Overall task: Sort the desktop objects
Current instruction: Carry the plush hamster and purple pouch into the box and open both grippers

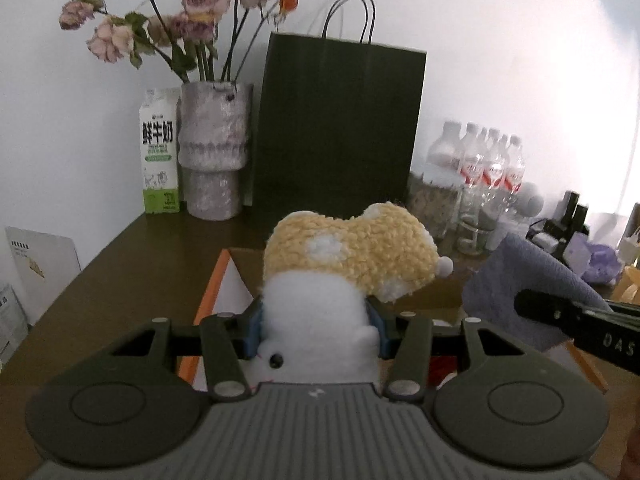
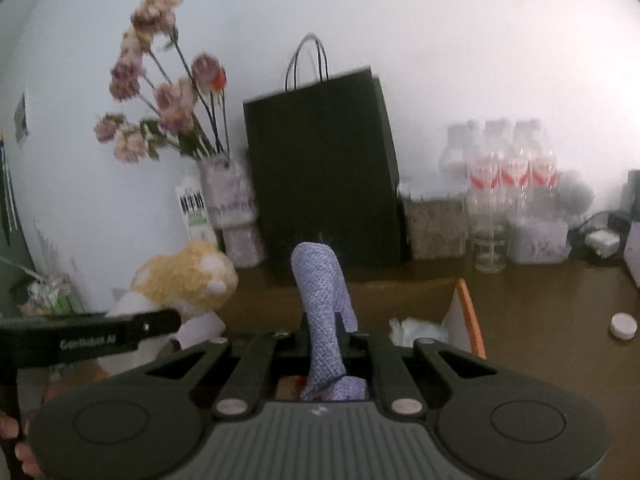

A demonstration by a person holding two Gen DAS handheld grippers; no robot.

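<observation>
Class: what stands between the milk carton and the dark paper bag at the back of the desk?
A grey vase of dried pink flowers stands between milk carton and bag, clearest in the left wrist view.

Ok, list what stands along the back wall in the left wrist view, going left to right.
Milk carton → vase of dried roses → dark paper bag → row of water bottles.

You have one plush toy, one blue cloth, one black paper bag and one milk carton. At the back edge of the desk stand one vase and about five water bottles. One white cap lies near its right edge.
</observation>
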